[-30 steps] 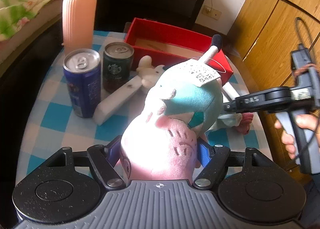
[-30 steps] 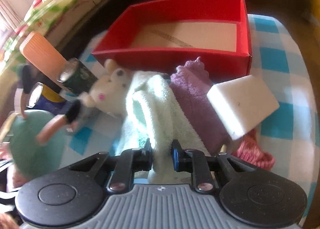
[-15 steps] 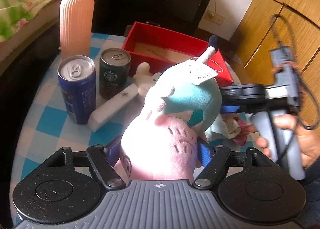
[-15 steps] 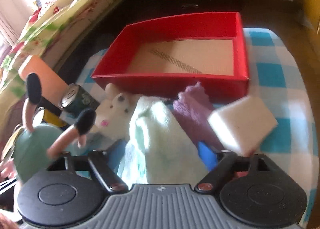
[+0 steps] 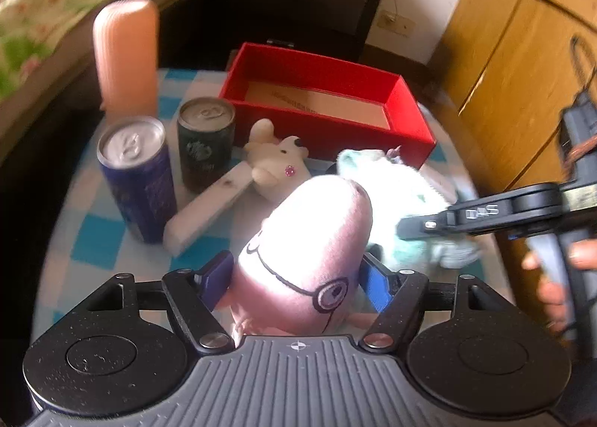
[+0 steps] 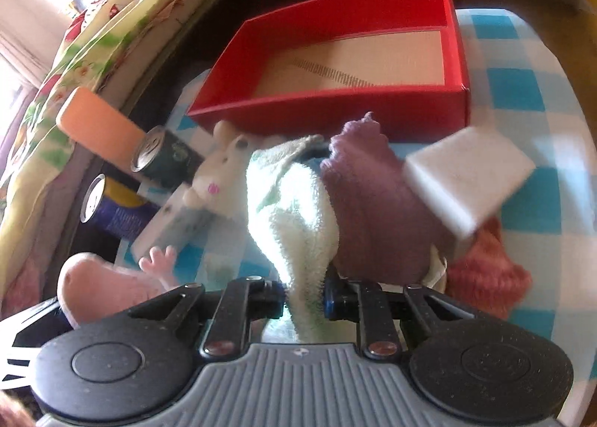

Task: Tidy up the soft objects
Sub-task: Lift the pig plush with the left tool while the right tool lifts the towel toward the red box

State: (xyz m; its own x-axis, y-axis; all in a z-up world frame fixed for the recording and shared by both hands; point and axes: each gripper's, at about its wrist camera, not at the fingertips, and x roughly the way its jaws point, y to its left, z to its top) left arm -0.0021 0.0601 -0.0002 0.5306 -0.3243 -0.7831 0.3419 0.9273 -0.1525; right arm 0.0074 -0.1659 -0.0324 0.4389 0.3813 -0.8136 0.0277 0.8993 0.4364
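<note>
My left gripper [image 5: 296,274] is shut on a pink plush pig [image 5: 309,244] and holds it above the checked table, snout forward. My right gripper [image 6: 304,296] is shut on a pale green towel [image 6: 298,210]; it shows in the left wrist view [image 5: 406,229] pinching the towel [image 5: 391,188]. A purple cloth [image 6: 369,203] lies against the towel. A small white plush mouse [image 5: 274,162] lies in front of the empty red box [image 5: 321,102], which also shows in the right wrist view [image 6: 335,110].
A blue can [image 5: 136,173], a dark green can [image 5: 205,143] and a tall peach ribbed cylinder [image 5: 125,54] stand at the left. A white foam bar [image 5: 209,210] lies near the cans. A white sponge block [image 6: 470,181] and a pink knit cloth [image 6: 488,278] lie at the right.
The plush pig has turned in my left gripper, with its pink snout now forward. My right gripper has closed on the green towel, after standing open half a second ago.
</note>
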